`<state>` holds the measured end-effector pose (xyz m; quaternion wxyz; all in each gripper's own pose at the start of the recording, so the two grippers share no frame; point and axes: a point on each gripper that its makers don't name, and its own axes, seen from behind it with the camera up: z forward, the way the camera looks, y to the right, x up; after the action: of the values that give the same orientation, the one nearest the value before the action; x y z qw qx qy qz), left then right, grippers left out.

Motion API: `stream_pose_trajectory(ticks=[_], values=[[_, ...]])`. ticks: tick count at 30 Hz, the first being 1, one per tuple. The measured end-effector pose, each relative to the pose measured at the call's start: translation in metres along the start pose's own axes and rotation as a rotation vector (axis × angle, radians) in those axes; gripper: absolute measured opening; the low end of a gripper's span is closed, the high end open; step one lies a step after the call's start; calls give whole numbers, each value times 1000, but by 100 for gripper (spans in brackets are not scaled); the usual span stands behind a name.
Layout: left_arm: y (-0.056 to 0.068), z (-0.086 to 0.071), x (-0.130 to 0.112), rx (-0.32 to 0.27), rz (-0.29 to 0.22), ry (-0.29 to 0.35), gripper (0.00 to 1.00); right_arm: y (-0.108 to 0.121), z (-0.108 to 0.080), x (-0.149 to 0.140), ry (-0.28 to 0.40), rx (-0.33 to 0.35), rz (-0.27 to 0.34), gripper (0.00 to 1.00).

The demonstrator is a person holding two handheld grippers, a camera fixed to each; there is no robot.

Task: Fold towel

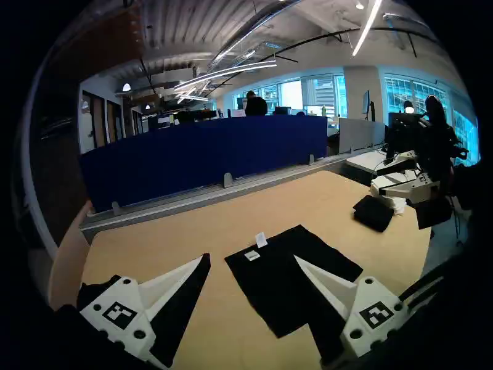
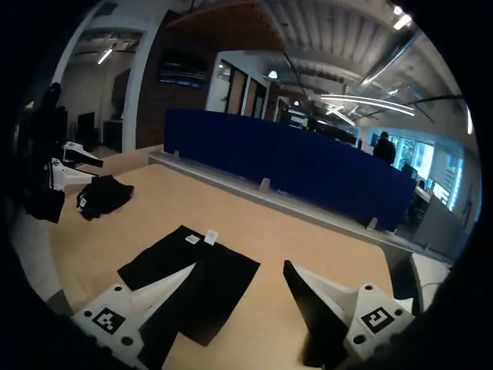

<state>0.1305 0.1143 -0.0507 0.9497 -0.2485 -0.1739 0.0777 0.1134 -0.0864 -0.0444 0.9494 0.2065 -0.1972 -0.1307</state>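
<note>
Towel [image 1: 289,277]: black, spread flat on the table [image 1: 246,209]. It may already be folded once, but the dark cloth hides any layers.

Left gripper view: my left gripper [image 1: 251,257] hovers with fingers spread and holds nothing. The towel is just ahead, reaching under its right-hand finger.

Right gripper view: my right gripper [image 2: 240,264] is also spread and empty. The towel sits ahead, toward its left-hand finger.

I judge this as the approach, with no grab yet. Next, I'd lower both sets of tips onto the near edge's corners, then pinch.

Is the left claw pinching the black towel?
No, the left claw is wide open, and the black towel lies flat on the table ahead of it.
</note>
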Motion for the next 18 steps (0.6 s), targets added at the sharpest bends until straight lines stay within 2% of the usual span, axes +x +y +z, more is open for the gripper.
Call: stream_pose_trajectory(ticks=[9, 18], values=[[20, 17, -59, -31, 25, -89, 90, -22, 24, -48, -44, 39, -2, 100], [34, 34, -118, -55, 22, -190, 90, -36, 40, -107, -133, 63, -13, 100]])
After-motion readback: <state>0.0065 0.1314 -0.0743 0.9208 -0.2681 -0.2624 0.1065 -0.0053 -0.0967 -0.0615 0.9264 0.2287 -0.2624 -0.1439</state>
